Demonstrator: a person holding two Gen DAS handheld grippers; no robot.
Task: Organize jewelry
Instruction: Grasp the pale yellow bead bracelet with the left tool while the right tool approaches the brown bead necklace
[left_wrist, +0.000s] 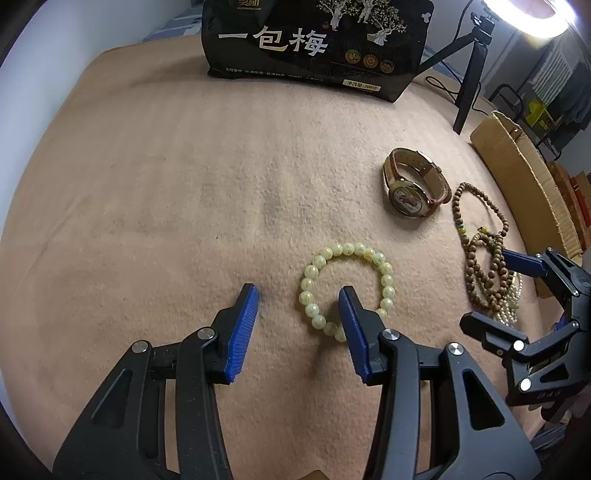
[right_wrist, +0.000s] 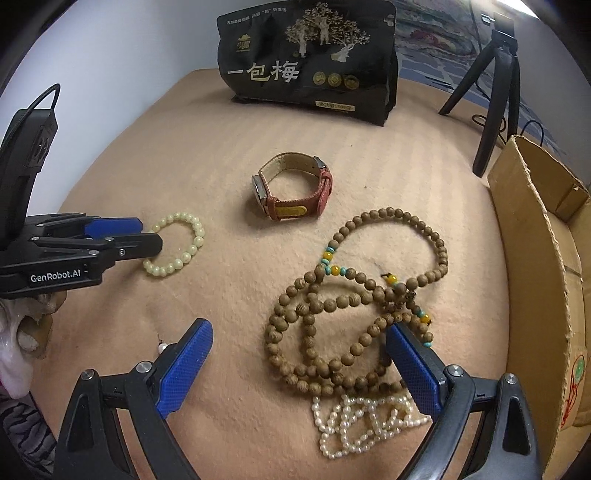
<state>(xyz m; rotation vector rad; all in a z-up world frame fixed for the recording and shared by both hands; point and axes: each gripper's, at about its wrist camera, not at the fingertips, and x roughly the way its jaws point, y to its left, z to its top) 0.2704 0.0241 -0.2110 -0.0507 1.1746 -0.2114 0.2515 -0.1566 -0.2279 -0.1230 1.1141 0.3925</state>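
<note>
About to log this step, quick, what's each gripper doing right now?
Left gripper: open, holding nothing, one finger inside the pale green bead bracelet.
Right gripper: open, holding nothing, over the wooden bead necklace.

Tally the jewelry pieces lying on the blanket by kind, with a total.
Pale green bead bracelet: 1
Wristwatch with brown strap: 1
Brown wooden bead strand: 1
White pearl strand: 1
Total: 4
</note>
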